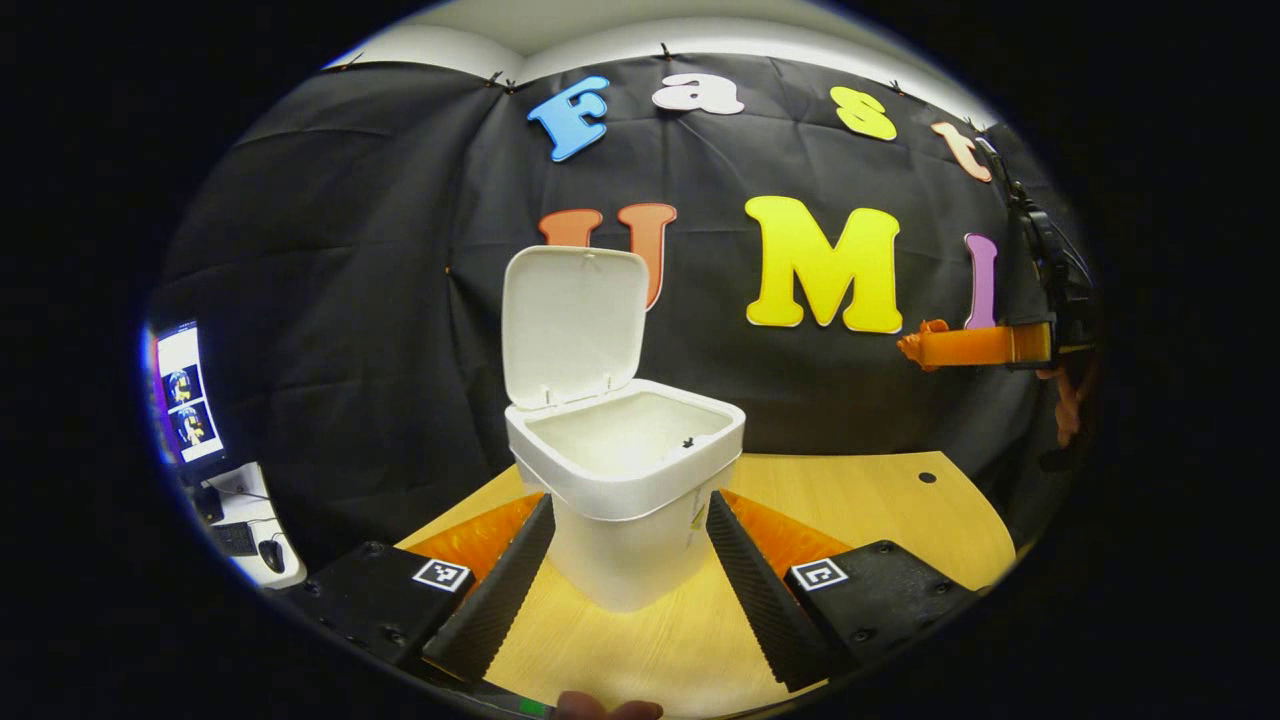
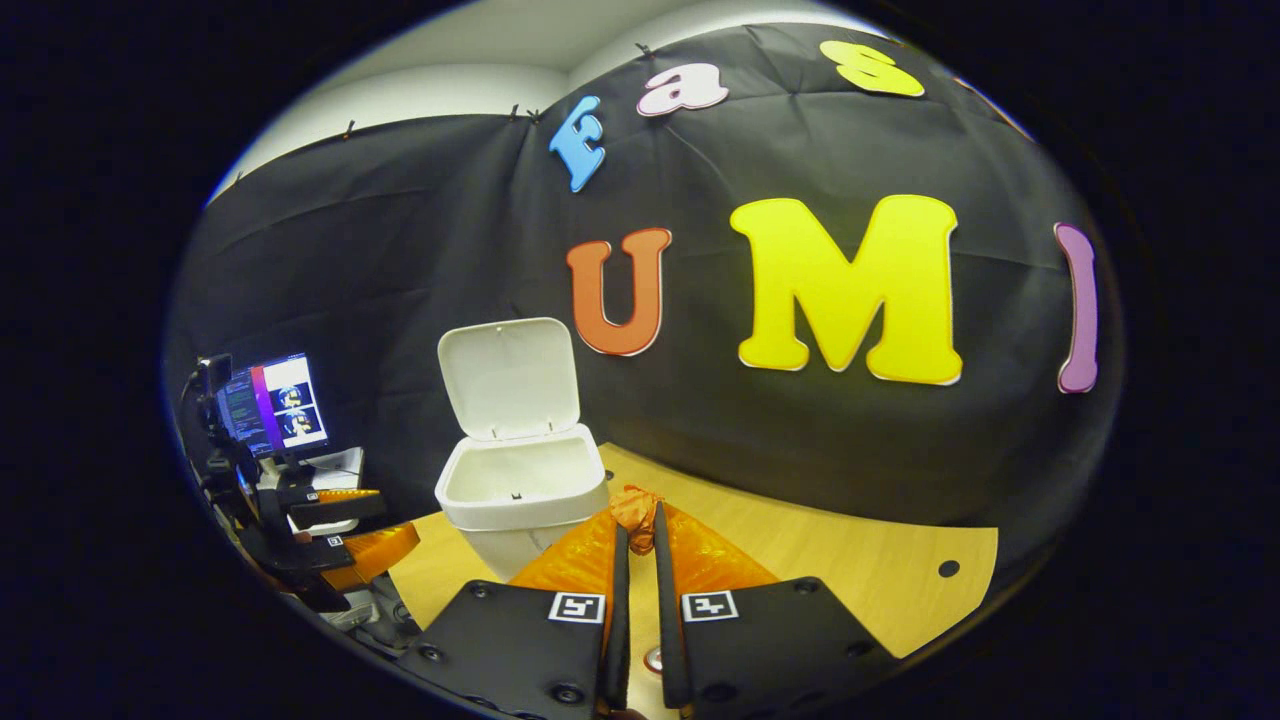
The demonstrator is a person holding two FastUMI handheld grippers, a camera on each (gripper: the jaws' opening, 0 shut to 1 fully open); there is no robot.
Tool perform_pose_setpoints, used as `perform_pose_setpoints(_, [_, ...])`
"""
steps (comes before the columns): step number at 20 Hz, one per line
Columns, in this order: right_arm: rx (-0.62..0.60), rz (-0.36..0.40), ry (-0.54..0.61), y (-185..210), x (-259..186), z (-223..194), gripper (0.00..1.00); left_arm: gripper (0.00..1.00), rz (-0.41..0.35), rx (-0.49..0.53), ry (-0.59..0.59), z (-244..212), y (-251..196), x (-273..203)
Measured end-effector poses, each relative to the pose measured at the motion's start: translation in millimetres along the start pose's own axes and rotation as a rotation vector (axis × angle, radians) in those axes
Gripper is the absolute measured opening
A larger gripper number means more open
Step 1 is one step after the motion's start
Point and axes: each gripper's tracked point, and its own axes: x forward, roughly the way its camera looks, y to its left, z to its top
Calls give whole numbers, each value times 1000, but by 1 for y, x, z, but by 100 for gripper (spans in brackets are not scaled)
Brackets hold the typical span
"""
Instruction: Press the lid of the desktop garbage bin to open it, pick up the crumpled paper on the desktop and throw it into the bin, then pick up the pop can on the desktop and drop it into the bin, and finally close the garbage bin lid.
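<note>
Two claws are mine, and the right claw [image 2: 640, 520] is the busy one. Its fingers are pressed almost together, with a thin slit between them, and at their tips they pinch a small crumpled lump that I take for the paper [image 2: 637, 503]. From the left gripper view I see that claw held up in the air, off to the right of the bin [image 1: 625, 540] and about level with its lid [image 1: 573, 325]. It is well apart from the bin's mouth.

My left claw [image 1: 630, 498] is spread wide and holds nothing. Its fingers stand on either side of the bin's lower wall, near it, though I cannot tell whether they touch.

The bin stands on the table [image 1: 880, 500] with its lid swung fully upright, so I judge the pressing step done and the paper step under way: picked up, not yet thrown in. Something pale lies against the inner right wall, too unclear to name.

Next I must carry the right claw leftward until the paper hangs over the open mouth, keeping clear of the raised lid, and only then spread the fingers. The can and the lid's closing come after.
</note>
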Motion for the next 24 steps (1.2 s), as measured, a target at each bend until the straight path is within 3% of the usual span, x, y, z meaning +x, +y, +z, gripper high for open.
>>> perform_pose_setpoints(6, [-31,124,23,63,59,6,13,100,105,-24,5,-3,48,-15])
perform_pose_setpoints(11, [-58,175,64,97,106,-1,13,100,166,-37,6,-5,75,-27])
perform_pose_setpoints(17, [-92,160,155,120,164,-27,13,100,210,-50,45,-19,100,-37])
perform_pose_setpoints(21, [-121,155,186,130,181,-39,13,100,225,-59,62,-25,107,-42])
perform_pose_setpoints(24, [-144,140,188,134,190,-42,21,100,210,-59,85,-35,107,-42])
